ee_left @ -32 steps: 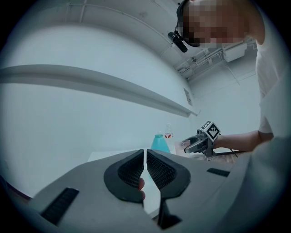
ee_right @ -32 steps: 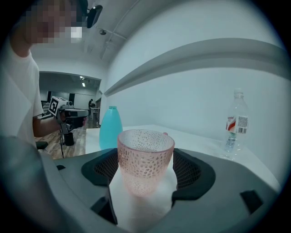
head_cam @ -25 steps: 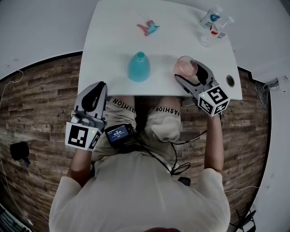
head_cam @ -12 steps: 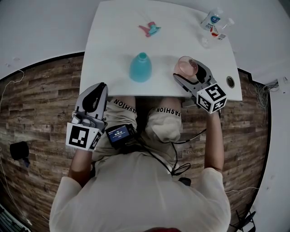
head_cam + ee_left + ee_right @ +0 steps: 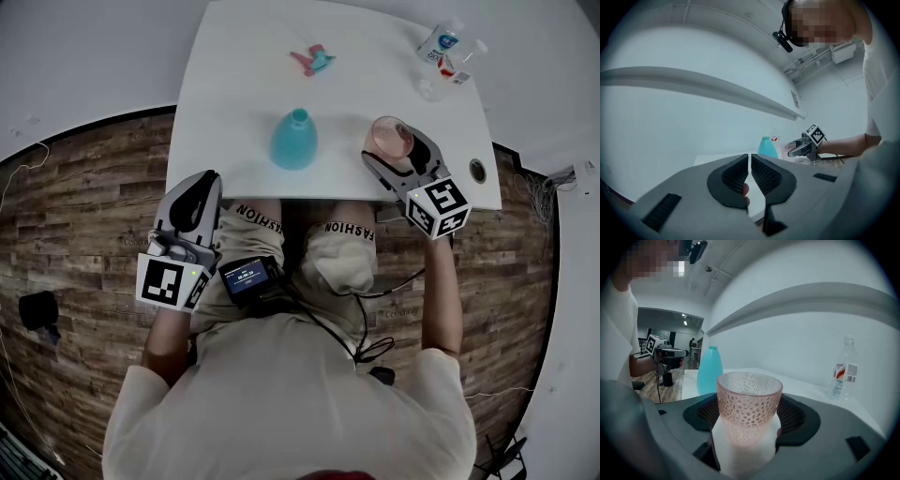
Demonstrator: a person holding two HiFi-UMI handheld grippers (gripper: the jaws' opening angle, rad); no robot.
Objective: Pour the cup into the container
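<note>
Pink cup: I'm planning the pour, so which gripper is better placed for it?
Right. The right gripper holds the pink cup, beside the blue container; the left gripper is shut, empty and off the table.

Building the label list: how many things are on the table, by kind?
pink cup: 1
blue container: 1
clear bottle: 1
small pink-and-teal item, too small to identify: 1
Total: 4

Shorts (image 5: 336, 261) — "FASHION" on each hem.
</note>
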